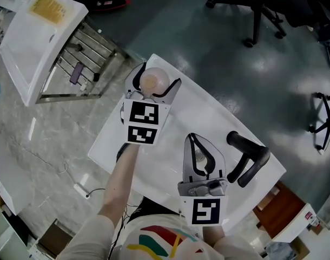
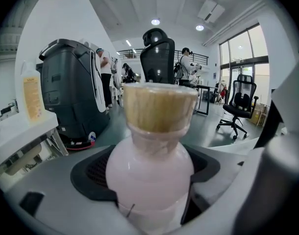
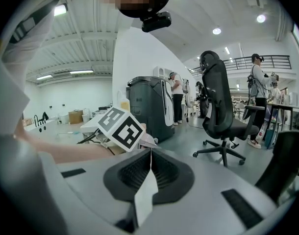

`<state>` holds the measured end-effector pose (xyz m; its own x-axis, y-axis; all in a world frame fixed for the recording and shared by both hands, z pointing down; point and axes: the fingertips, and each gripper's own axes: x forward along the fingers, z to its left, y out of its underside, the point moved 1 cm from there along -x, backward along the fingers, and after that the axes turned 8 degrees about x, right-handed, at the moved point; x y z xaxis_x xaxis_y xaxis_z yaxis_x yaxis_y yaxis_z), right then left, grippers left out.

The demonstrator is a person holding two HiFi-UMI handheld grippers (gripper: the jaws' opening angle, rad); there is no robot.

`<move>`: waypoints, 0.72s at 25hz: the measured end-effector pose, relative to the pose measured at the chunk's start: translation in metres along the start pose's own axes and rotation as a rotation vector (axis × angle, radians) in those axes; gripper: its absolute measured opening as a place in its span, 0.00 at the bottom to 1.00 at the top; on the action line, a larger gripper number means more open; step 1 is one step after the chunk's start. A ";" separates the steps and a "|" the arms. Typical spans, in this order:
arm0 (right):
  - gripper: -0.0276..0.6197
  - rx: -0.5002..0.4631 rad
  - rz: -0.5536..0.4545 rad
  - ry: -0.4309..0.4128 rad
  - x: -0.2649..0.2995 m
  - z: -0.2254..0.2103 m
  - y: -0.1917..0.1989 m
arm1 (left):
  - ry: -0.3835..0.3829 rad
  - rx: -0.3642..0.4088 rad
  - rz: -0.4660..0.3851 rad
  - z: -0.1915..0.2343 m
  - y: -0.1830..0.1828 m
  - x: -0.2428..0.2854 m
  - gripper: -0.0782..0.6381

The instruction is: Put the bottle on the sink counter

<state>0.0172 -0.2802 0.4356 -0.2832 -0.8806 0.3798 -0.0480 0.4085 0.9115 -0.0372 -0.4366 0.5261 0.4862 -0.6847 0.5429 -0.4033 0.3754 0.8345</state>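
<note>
Room: grey workshop floor is surrounding a white counter (image 1: 208, 112) with a black faucet (image 1: 250, 158).
Left gripper (image 1: 155, 85): is clamping the pink bottle (image 2: 150, 170).
Bottle: is standing cap-up over the counter's far corner; whether it touches is unclear.
Right gripper (image 1: 193, 140): is hovering beside the faucet, jaws together, empty.
Writing: the bottle is showing none readable.

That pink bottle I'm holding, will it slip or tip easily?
The bottle looks full of pale pink liquid, so it is probably heavy for its size. Its smooth glossy wall may slip. With a round body under a wide tan cap, it likely rolls if laid down.
</note>
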 end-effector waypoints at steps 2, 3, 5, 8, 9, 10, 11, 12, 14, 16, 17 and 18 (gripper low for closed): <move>0.06 -0.005 0.001 0.010 0.001 -0.002 0.002 | 0.007 -0.004 0.015 -0.001 0.004 0.003 0.67; 0.06 -0.008 0.006 0.012 0.001 -0.002 0.003 | 0.008 -0.002 0.020 -0.002 0.006 0.004 0.67; 0.06 -0.008 0.018 0.009 0.001 -0.003 0.007 | 0.008 0.010 0.030 -0.003 0.008 0.005 0.67; 0.06 0.001 0.025 0.009 0.001 -0.005 0.009 | 0.010 0.028 0.039 -0.005 0.009 0.007 0.67; 0.06 0.004 0.026 0.011 0.001 -0.005 0.010 | 0.010 0.036 0.042 -0.006 0.009 0.007 0.67; 0.06 0.007 0.025 0.012 0.002 -0.006 0.010 | 0.009 0.048 0.047 -0.006 0.010 0.008 0.67; 0.06 0.008 0.022 0.011 0.002 -0.005 0.010 | 0.006 0.063 0.053 -0.008 0.011 0.009 0.67; 0.06 0.007 0.019 0.009 0.002 -0.005 0.010 | 0.004 0.079 0.059 -0.009 0.012 0.010 0.67; 0.06 0.006 0.019 0.004 0.002 -0.004 0.010 | -0.003 0.111 0.066 -0.011 0.013 0.011 0.67; 0.06 0.006 0.022 0.003 0.000 -0.004 0.011 | -0.012 0.138 0.085 -0.012 0.014 0.011 0.67; 0.06 0.007 0.026 0.004 0.000 -0.004 0.012 | -0.014 0.147 0.094 -0.013 0.015 0.011 0.67; 0.06 0.009 0.028 0.004 -0.001 -0.003 0.013 | -0.015 0.151 0.097 -0.013 0.016 0.012 0.67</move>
<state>0.0198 -0.2748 0.4479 -0.2810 -0.8698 0.4055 -0.0489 0.4350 0.8991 -0.0275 -0.4303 0.5467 0.4283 -0.6591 0.6182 -0.5601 0.3432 0.7540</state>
